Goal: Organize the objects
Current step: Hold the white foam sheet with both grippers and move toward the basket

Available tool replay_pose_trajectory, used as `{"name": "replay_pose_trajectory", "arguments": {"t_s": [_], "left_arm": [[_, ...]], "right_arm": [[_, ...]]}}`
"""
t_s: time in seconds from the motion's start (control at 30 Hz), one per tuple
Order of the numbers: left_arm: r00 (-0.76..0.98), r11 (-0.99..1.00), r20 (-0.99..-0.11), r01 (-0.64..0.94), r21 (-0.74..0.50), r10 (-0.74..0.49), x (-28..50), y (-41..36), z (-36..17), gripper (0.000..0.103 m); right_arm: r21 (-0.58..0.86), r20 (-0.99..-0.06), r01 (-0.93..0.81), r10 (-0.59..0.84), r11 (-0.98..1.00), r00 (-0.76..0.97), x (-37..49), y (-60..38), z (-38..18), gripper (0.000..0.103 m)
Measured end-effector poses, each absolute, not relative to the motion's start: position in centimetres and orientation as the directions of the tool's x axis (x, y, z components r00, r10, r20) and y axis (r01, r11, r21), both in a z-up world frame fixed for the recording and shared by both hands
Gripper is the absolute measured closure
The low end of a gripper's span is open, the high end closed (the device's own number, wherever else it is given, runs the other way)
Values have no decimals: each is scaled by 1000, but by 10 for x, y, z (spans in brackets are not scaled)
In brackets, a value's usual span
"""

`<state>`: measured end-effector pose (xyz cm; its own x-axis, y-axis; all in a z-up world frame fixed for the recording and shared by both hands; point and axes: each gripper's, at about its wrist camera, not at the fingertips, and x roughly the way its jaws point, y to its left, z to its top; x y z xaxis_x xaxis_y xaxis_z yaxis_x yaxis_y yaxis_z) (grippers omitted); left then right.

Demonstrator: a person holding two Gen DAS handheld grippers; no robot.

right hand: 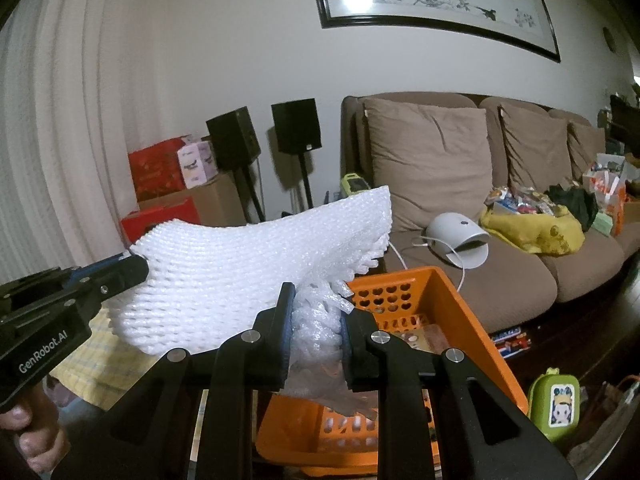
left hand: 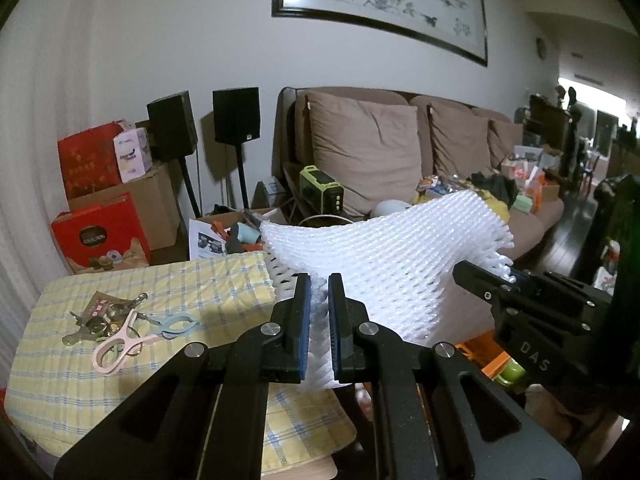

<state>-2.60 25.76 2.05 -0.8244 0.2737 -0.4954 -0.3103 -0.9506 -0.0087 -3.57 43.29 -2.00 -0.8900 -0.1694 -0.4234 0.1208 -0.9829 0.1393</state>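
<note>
A white foam net sheet (left hand: 384,252) hangs stretched in the air between both grippers. My left gripper (left hand: 319,284) is shut on its near-left edge. My right gripper (right hand: 316,300) is shut on a bunched corner of the same sheet (right hand: 240,264). In the left wrist view the right gripper (left hand: 472,272) comes in from the right and pinches the sheet's right corner. In the right wrist view the left gripper (right hand: 136,264) holds the sheet's left corner. An orange plastic basket (right hand: 452,312) stands below the right gripper.
A yellow checked cloth (left hand: 160,288) covers a table with keys (left hand: 100,316) and pink and blue clips (left hand: 120,340) on it. A brown sofa (right hand: 480,272) with clutter is behind. Red boxes (left hand: 100,232) and speakers (left hand: 236,116) stand at the wall. A green case (right hand: 554,408) lies at lower right.
</note>
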Motion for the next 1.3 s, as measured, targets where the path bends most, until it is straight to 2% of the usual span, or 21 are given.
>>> {"name": "replay_pose_trajectory", "arguments": {"t_s": [1.3], "left_arm": [[-820, -947, -497, -323, -7, 283, -35, 278, 16, 95]], "right_arm": [[79, -430, 37, -67, -996, -900, -36, 446, -25, 84]]}}
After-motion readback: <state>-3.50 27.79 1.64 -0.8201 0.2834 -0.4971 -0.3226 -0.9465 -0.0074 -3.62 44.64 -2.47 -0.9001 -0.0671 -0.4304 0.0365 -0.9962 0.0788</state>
